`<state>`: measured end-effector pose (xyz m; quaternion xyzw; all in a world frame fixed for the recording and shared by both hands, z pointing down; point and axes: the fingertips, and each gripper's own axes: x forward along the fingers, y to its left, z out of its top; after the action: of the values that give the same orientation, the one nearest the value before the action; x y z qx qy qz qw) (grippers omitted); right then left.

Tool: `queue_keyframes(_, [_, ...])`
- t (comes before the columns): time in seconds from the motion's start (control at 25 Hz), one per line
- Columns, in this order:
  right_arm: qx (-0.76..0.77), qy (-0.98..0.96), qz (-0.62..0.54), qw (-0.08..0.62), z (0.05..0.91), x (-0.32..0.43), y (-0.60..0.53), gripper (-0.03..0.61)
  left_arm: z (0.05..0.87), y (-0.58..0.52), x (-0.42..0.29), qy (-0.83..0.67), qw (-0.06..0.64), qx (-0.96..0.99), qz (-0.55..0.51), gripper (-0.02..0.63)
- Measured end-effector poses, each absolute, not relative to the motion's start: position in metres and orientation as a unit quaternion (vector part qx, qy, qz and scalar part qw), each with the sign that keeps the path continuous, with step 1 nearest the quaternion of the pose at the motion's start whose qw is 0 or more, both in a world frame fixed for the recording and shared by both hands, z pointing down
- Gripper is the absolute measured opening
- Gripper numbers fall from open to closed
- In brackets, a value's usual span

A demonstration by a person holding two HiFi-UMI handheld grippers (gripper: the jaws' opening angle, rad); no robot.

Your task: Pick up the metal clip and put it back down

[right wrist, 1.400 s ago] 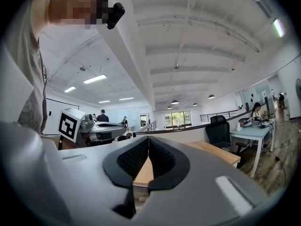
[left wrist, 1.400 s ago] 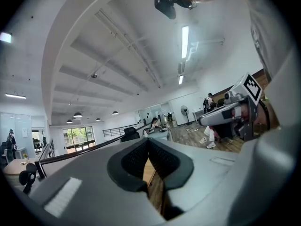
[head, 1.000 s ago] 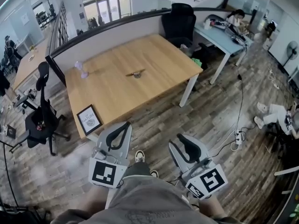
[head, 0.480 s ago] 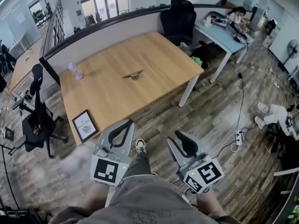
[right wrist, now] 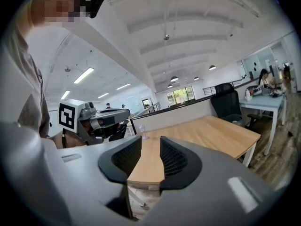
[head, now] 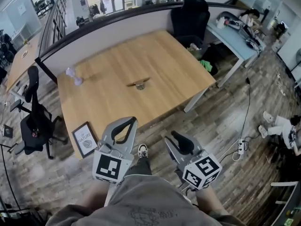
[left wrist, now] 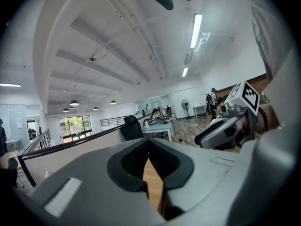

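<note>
Two empty: left gripper (head: 130,121) fingers together, right gripper (head: 170,136) fingers slightly apart; metal clip (head: 139,83) distant, detail unclear.

I record a wooden table (head: 113,98), with a framed picture (head: 85,139) at its near-left corner and a small purple object (head: 73,76) near its left edge. A black office chair (head: 34,121) stands to the left, a blue desk (head: 230,34) to the right.

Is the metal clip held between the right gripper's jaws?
No, the metal clip lies on the table; the right gripper is empty.

Wooden table (head: 113,102) with metal clip (head: 139,83)
</note>
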<state>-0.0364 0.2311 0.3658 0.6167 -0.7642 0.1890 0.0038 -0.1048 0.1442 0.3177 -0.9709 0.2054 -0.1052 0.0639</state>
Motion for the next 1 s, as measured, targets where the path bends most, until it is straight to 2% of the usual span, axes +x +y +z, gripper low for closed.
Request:
queue_keyframes(0.2, [0.602, -0.764, 0.234, -0.014, 0.375, -0.02, 0.156, 0.107, 0.322, 0.073, -0.079, 0.188, 0.09, -0.971, -0.114, 0.0])
queue_keyframes(0.56, [0.599, -0.728, 0.328, -0.064, 0.417, 0.008, 0.04, 0.106, 0.358, -0.036, -0.069, 0.195, 0.052, -0.97, -0.135, 0.0])
queue_keyframes(0.76, [0.593, -0.726, 0.344, -0.056, 0.429, 0.01, 0.002, 0.106, 0.39, -0.078, -0.076, 0.229, 0.006, -0.962, -0.148, 0.0])
queue_keyframes(1.0, [0.58, -0.731, 0.359, -0.031, 0.457, 0.002, -0.038, 0.107, 0.414, -0.105, -0.089, 0.252, -0.01, -0.953, -0.168, 0.0])
